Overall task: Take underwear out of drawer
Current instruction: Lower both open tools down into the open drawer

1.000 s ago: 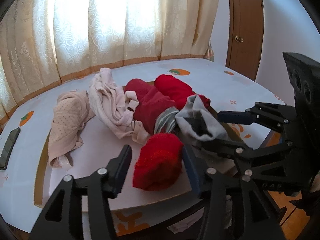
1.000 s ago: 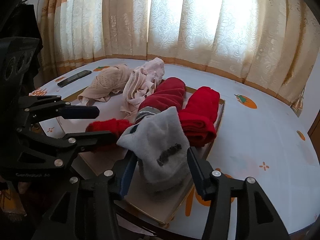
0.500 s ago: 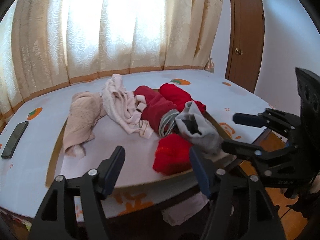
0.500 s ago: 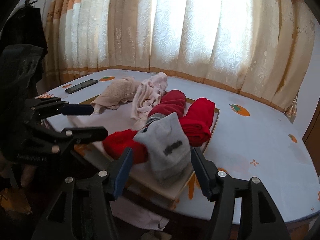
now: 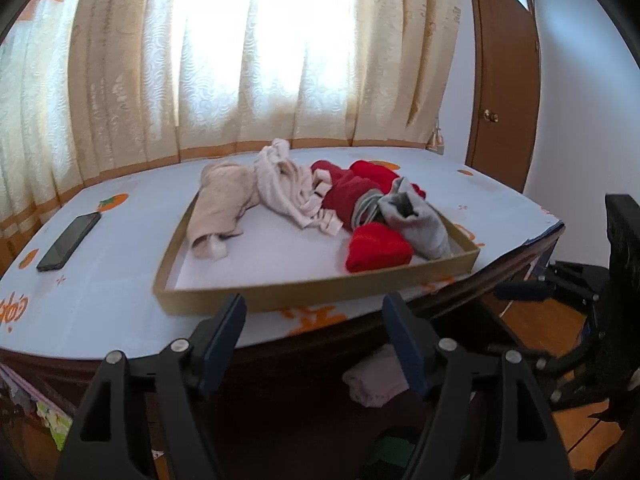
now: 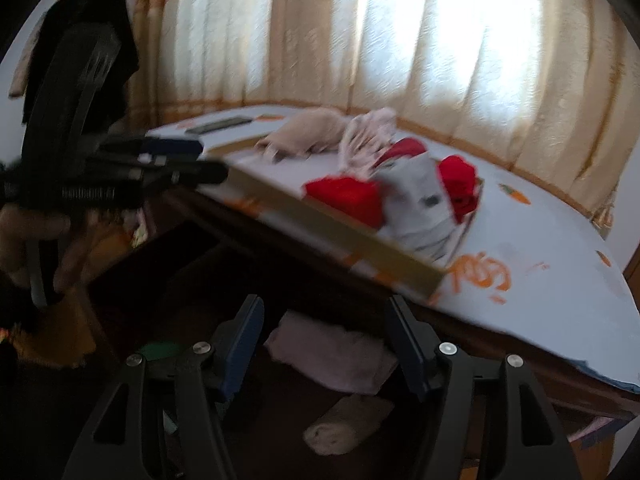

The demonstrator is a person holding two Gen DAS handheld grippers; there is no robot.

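Both tongs spread and empty, just short of the open drawer.

Left tongs [image 5: 314, 318] and right tongs [image 6: 324, 326] freshly widened, nothing between the pads. Pale pink underwear [image 6: 336, 356] lying in the dark drawer [image 6: 168, 264] under the surface [image 5: 100, 280]. Shallow cardboard tray [image 5: 320, 286] on top, holding red [image 5: 378, 248], grey and beige garments. Phone [image 5: 70, 240] left of the tray.

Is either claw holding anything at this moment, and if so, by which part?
Nothing is held. The left claw and right claw, jaws just opening, are empty, back from the tray of clothes.
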